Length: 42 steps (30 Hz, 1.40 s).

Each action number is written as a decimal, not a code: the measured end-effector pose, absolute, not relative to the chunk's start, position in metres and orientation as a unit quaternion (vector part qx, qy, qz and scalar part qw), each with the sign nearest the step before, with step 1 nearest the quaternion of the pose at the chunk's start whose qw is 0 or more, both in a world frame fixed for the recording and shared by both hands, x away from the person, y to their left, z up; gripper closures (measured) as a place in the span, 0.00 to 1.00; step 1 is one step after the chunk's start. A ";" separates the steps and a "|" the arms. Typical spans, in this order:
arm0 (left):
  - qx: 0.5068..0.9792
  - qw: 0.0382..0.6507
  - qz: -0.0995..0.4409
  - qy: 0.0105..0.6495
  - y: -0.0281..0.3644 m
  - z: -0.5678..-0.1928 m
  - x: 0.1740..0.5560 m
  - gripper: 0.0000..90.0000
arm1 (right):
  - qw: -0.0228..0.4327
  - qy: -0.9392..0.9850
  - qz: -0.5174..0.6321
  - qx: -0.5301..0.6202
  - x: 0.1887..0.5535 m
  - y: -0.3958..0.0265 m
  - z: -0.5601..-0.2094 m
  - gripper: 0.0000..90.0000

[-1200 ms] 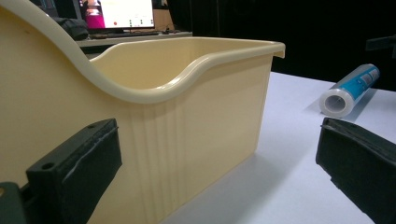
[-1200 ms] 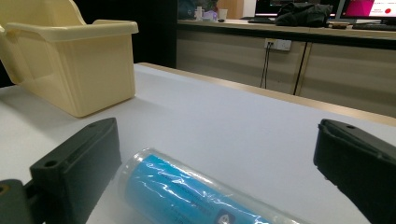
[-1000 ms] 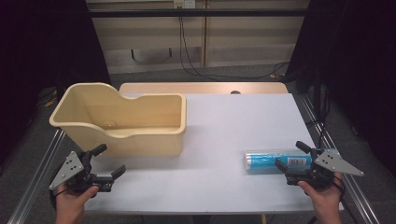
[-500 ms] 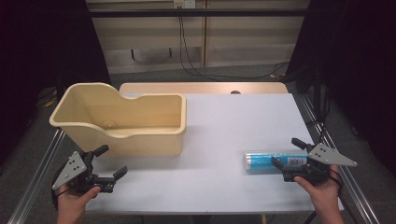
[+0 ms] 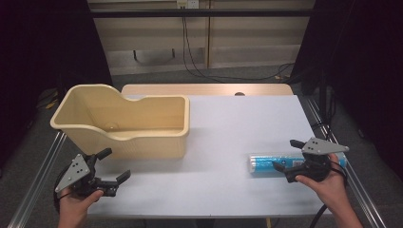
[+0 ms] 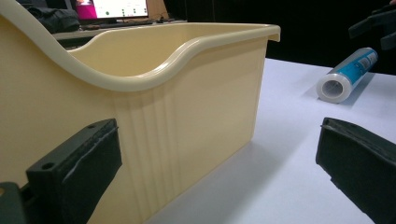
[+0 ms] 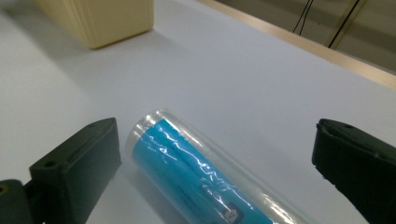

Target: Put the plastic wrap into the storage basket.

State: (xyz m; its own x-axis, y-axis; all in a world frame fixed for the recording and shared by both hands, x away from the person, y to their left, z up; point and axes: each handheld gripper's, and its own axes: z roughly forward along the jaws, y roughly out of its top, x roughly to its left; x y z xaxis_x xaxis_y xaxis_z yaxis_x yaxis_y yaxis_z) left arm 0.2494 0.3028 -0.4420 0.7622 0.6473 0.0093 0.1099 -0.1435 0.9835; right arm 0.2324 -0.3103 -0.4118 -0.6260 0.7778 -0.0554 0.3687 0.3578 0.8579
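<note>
A clear roll with a blue label (image 5: 266,163) lies on its side on the white table (image 5: 228,128), at the right near the front. My right gripper (image 5: 284,154) is open, with its jaws either side of the roll's right half and not touching it. In the right gripper view the roll (image 7: 201,172) lies between the wide-apart jaws of that gripper (image 7: 215,149). My left gripper (image 5: 116,164) is open and empty at the front left, just in front of a cream plastic bin (image 5: 123,137). The left gripper view shows the bin's wall (image 6: 140,107) close up and the roll (image 6: 348,74) farther off.
The bin stands empty at the table's left, its left end higher than its right. A wooden strip (image 5: 204,89) runs along the far edge. Metal rails (image 5: 43,166) flank the table on both sides. Cables hang behind the table.
My right gripper has edged left along the roll, so its jaws reach further over it. The left gripper and the bin have hardly moved.
</note>
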 end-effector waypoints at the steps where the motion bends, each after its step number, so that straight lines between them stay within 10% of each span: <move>1: 0.722 0.600 0.224 0.262 0.303 -0.442 0.249 0.00 | 0.235 0.790 0.435 0.363 0.232 -0.310 -0.412 0.01; 42: 0.733 0.590 0.219 0.258 0.301 -0.444 0.251 0.00 | 0.099 0.942 0.166 0.273 0.281 -0.307 -0.401 0.06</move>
State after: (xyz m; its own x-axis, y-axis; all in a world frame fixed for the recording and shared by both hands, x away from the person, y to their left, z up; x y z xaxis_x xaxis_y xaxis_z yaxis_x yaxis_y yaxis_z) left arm 0.2513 0.3010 -0.4438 0.7717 0.6358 0.0161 0.1196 -0.1699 0.9782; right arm 0.2813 -0.3070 -0.4013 -0.8313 0.5473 -0.0967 0.4815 0.7961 0.3665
